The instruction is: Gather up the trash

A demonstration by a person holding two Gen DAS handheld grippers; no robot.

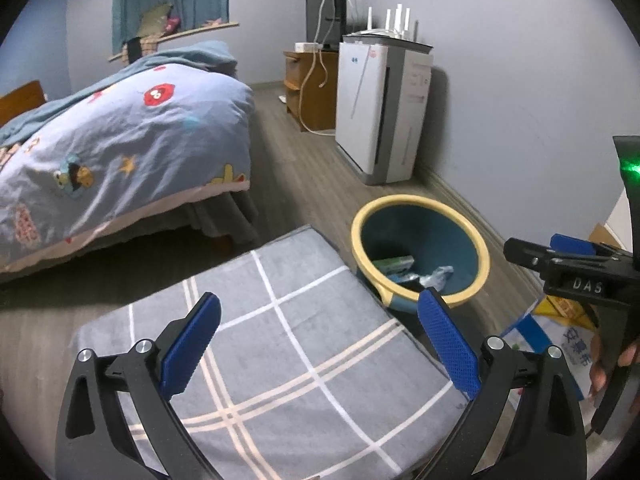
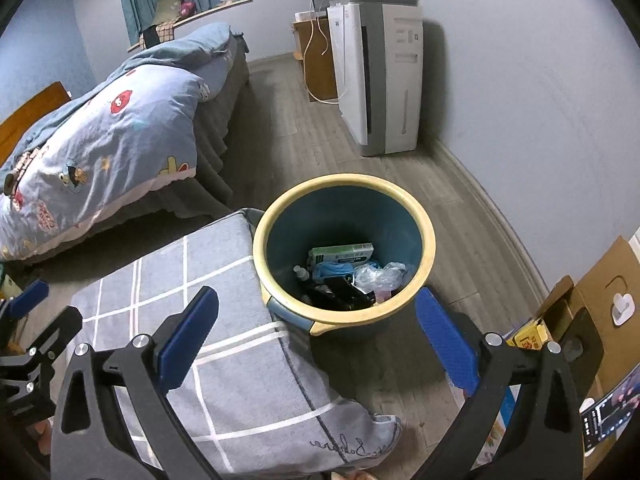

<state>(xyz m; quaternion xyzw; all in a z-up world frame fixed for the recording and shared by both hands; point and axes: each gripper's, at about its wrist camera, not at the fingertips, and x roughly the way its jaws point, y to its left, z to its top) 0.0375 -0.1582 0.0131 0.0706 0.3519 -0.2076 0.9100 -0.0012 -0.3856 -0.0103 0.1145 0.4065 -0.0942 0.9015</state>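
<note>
A blue trash bin with a yellow rim (image 2: pixel 430 240) stands on the wood floor beside a grey checked cushion (image 2: pixel 224 344). Inside lie a green box (image 2: pixel 342 254), a crumpled clear plastic wrapper (image 2: pixel 378 276), a blue wrapper, a small bottle and dark items. My right gripper (image 2: pixel 318 332) hovers above the bin's near side, open, with nothing between its blue pads. My left gripper (image 1: pixel 320 340) hangs over the cushion (image 1: pixel 280 360), open and empty, with the bin (image 1: pixel 486 258) ahead to its right. The right gripper also shows at the left wrist view's right edge (image 1: pixel 560 256).
A bed with a blue cartoon duvet (image 1: pixel 120 140) fills the left. A white air purifier (image 1: pixel 380 112) and a wooden cabinet with a monitor (image 1: pixel 312 92) stand against the far wall. Cardboard boxes (image 2: pixel 592 300) sit on the floor at the right.
</note>
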